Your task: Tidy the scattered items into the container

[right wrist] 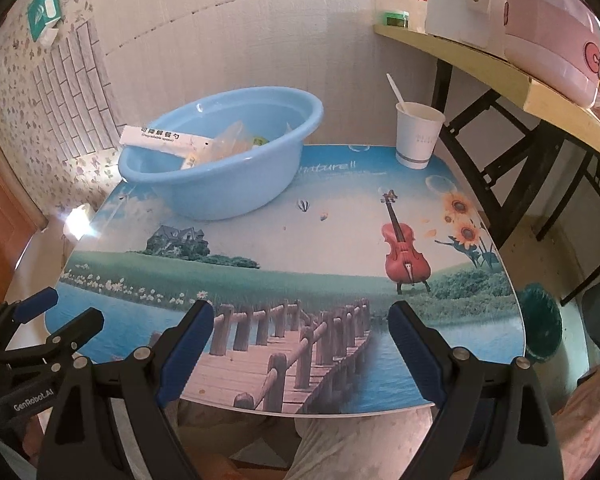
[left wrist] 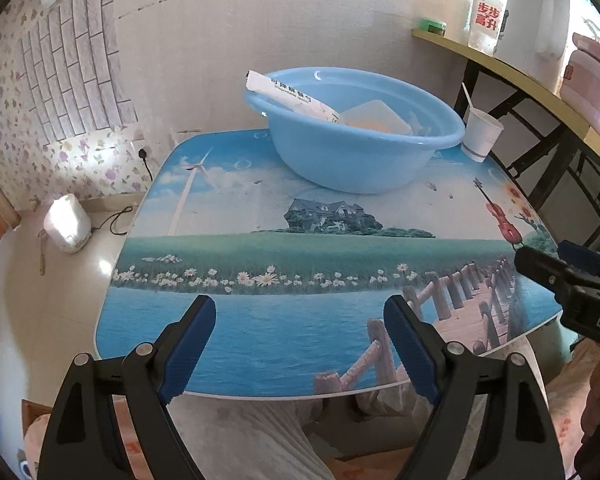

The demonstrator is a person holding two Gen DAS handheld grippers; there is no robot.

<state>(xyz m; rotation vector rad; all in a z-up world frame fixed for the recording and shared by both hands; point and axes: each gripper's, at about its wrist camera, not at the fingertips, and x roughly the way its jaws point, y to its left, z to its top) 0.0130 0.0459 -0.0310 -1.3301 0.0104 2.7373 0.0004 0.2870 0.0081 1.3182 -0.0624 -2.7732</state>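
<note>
A light blue plastic basin [left wrist: 360,160] stands at the far side of the picture-printed table [left wrist: 260,280]; it also shows in the right wrist view [right wrist: 228,184]. Inside it lie a long white spoon packet [left wrist: 292,96] leaning over the left rim, a clear lidded box [left wrist: 374,116] and small sachets [right wrist: 236,144]. My left gripper [left wrist: 300,344] is open and empty over the table's near edge. My right gripper [right wrist: 302,344] is open and empty over the near edge too; it shows at the right in the left wrist view [left wrist: 556,264].
A white paper cup [right wrist: 416,136] with a plastic spoon in it stands at the table's far right corner. A yellow shelf [right wrist: 500,72] at the right holds a white kettle [left wrist: 536,16] and a pink cooker [right wrist: 552,28]. A white appliance [left wrist: 66,224] sits on the floor at the left.
</note>
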